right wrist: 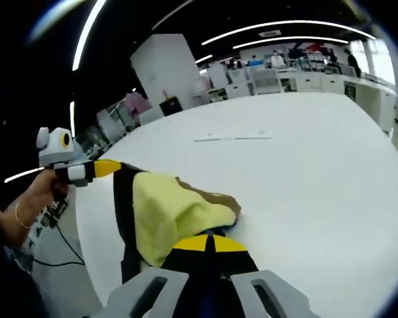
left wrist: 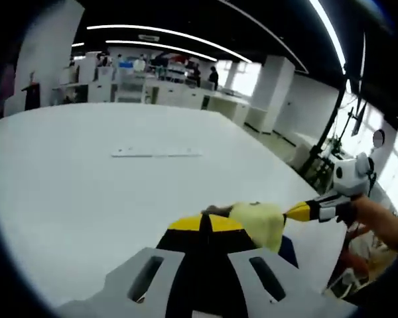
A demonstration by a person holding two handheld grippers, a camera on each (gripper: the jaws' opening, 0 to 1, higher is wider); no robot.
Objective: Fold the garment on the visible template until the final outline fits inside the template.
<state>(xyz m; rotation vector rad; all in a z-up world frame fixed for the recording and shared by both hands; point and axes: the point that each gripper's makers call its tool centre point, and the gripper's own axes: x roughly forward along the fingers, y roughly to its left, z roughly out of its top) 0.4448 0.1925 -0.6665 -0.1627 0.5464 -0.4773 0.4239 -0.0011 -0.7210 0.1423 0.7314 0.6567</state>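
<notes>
Both grippers closed on the garment (right wrist: 176, 212), a soft, light, limp yellow-and-dark cloth lifted over the white table (right wrist: 305, 172). Right gripper (right wrist: 209, 240) pinches it at 6 o'clock; left gripper (right wrist: 109, 169) holds the 9 o'clock edge. Best gripped at corners or hems.

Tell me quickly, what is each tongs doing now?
Left tongs: shut on the garment.
Right tongs: shut on the garment.
</notes>
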